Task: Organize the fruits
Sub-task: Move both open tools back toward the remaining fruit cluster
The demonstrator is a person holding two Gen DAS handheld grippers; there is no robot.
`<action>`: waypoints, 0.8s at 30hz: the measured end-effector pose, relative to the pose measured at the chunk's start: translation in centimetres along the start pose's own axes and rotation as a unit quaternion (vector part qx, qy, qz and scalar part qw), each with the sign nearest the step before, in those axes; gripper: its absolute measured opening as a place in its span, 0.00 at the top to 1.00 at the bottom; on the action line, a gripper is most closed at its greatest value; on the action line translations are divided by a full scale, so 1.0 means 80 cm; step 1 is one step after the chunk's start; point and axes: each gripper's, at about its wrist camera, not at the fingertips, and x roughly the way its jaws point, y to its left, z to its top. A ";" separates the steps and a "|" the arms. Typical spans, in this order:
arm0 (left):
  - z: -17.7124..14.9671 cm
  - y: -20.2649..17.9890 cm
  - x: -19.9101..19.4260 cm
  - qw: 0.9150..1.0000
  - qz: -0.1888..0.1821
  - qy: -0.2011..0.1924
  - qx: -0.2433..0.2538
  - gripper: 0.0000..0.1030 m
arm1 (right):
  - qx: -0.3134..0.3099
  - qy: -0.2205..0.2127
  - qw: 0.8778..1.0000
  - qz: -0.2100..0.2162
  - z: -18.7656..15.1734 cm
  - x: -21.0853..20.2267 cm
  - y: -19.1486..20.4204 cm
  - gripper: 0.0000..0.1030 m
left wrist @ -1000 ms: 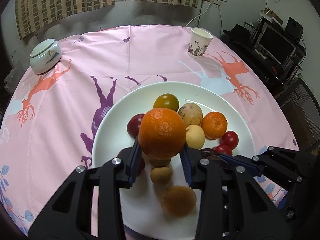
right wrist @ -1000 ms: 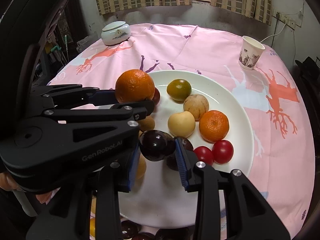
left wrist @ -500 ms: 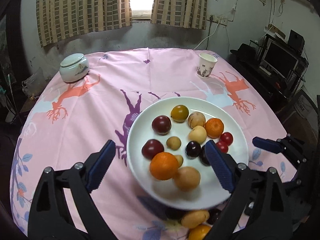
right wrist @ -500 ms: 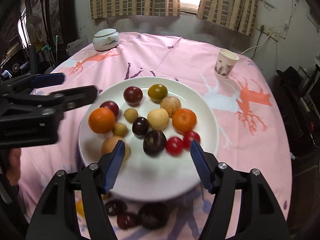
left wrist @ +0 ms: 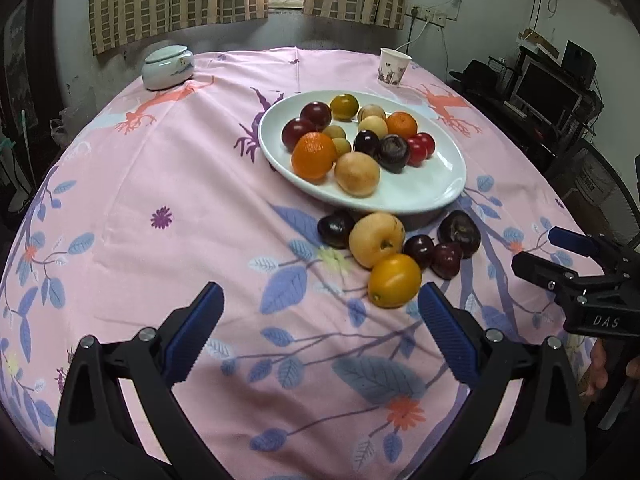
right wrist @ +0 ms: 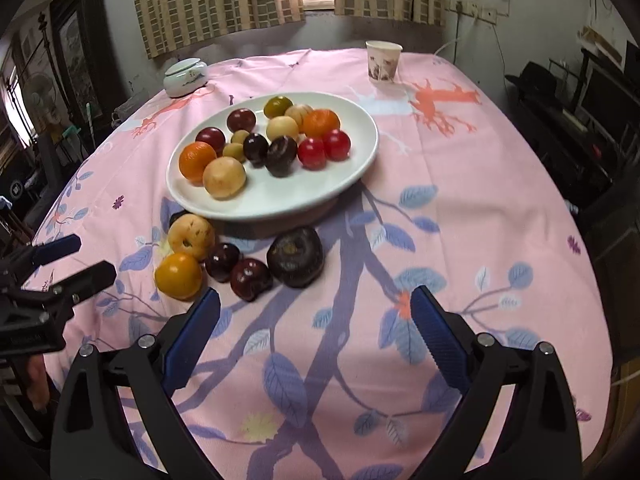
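Note:
A white plate (left wrist: 440, 184) (right wrist: 280, 196) carries several fruits, among them a big orange (left wrist: 314, 156) (right wrist: 197, 161) and a dark plum (left wrist: 394, 153) (right wrist: 282, 155). Loose on the pink cloth in front of it lie a yellow apple (left wrist: 376, 238), an orange-yellow fruit (left wrist: 394, 280) (right wrist: 178, 276) and dark plums (left wrist: 458, 232) (right wrist: 296, 256). My left gripper (left wrist: 318, 304) hovers nearer than these fruits, jaws still opening with nothing between them. My right gripper (right wrist: 316, 300) is likewise drawn back, jaws opening and empty. Each shows at the edge of the other's view.
A paper cup (left wrist: 394, 66) stands at the far right of the round table and a lidded ceramic jar (left wrist: 168, 68) at the far left. A desk with a monitor (left wrist: 548, 92) is beyond the table's right edge. Curtains hang behind.
The left gripper let go of the orange and the right let go of a dark plum; both fruits now lie on the plate. Both grippers opened wide and drew back toward the near table edge.

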 end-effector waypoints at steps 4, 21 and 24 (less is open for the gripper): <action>-0.011 -0.003 -0.005 1.000 -0.002 -0.002 0.001 0.04 | -0.009 -0.002 1.000 0.001 -0.009 -0.001 0.007 0.07; -0.024 0.010 -0.002 1.000 0.000 0.006 -0.007 0.04 | -0.033 0.039 0.996 0.068 -0.003 0.076 0.048 0.65; -0.023 0.006 0.003 1.000 -0.002 0.011 0.000 0.04 | -0.037 0.034 0.996 0.068 0.003 0.081 0.049 0.69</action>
